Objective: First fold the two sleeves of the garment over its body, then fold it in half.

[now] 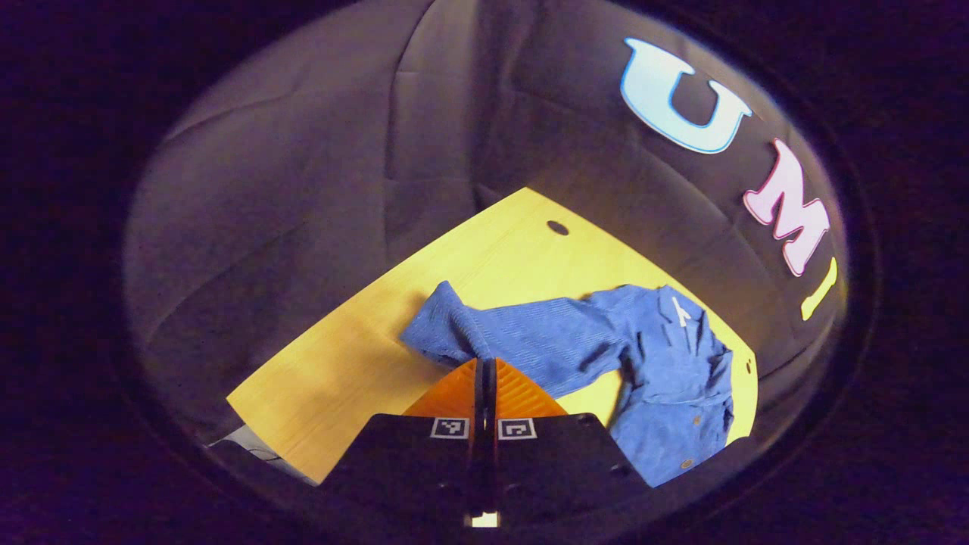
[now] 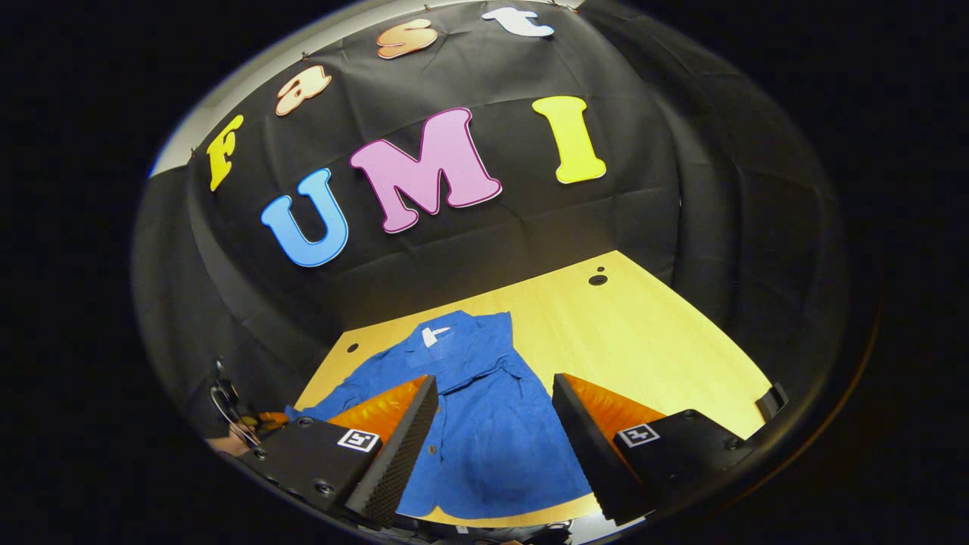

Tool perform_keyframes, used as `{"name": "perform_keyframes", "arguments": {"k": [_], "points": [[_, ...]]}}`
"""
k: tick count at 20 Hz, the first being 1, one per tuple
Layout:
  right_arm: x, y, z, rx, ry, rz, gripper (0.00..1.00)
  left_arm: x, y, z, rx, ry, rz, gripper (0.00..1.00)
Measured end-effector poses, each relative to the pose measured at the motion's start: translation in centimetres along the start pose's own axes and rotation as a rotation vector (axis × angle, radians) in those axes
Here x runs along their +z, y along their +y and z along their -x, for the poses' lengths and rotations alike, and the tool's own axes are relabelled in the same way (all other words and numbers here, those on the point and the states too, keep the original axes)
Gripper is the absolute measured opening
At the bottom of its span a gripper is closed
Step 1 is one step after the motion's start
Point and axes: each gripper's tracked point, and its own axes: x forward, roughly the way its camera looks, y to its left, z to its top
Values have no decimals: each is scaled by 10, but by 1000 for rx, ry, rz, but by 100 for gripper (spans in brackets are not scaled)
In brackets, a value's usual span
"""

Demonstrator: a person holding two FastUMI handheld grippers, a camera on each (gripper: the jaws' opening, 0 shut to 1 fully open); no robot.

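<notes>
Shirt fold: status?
Left gripper shut on sleeve. Right gripper open over shirt, holding nothing. Shirt flat on table, nothing in the way.

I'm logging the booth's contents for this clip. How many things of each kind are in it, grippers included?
Shirts: 1, blue shirt, one sleeve stretched out across the table
Tables: 1, wooden table
Grippers: 2, left gripper shut at the sleeve, right gripper open above the shirt
Total: 4
</notes>
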Motion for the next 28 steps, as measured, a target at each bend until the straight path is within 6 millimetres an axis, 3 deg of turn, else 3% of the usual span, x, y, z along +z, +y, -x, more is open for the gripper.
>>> {"name": "perform_keyframes", "arguments": {"k": [4,6,9,12,13,16,17,18,20,21,25,28], "points": [[2,-26,-9,-13,15,14,98,20,-137,2,-191,-40,-93,0],[6,-43,-13,-30,10,21,98,14,-211,6,-300,-31,-157,0],[9,-65,-17,-46,16,24,98,-17,-318,-1,-450,22,-264,0],[7,-87,-18,-64,31,13,98,-61,-409,-2,-580,95,-350,0],[4,-93,-18,-67,40,5,98,-76,-435,-4,-600,111,-377,0],[-11,-107,-19,-72,82,-6,97,-98,-482,-20,-550,89,-428,1],[-15,-110,-20,-72,93,-9,98,-104,-494,-23,-556,95,-417,5],[-19,-110,-21,-68,105,-11,98,-107,-499,-17,-557,104,-405,24],[-31,-111,-24,-62,137,-11,98,-106,-507,-39,-523,76,-407,73],[-37,-111,-26,-59,150,-11,98,-106,-497,-38,-506,58,-420,86],[-73,-88,-44,-41,228,11,98,-101,-445,-14,-456,-8,-461,85],[-108,-80,-47,-32,307,39,98,-109,-368,18,-361,-41,-524,85]]}}
